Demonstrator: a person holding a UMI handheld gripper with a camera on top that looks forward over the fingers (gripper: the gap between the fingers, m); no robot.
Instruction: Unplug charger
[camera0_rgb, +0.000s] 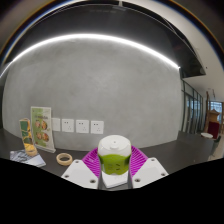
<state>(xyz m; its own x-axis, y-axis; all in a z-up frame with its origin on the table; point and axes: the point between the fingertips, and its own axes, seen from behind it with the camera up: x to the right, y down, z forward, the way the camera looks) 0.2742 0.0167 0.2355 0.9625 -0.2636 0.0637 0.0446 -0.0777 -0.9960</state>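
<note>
Single view, camera mounted on the gripper (115, 176), looking forward along its fingers (80, 171). Sits low, near worktop (175, 152) level, facing a grey wall (110, 85) with wall sockets (76, 126) at mid range. Wide lens also takes in the ceiling light strip (95, 42). No second view to overlap.

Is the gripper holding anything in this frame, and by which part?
Yes: the gripper is shut on the charger, a white block with a green band, both pads pressing its lower sides.

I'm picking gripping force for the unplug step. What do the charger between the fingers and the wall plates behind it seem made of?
Charger: probably hard plastic, a glossy white shell with a green band, held between the gripper fingers. Wall plates: seemingly matte white plastic, flat on the grey wall.
</note>
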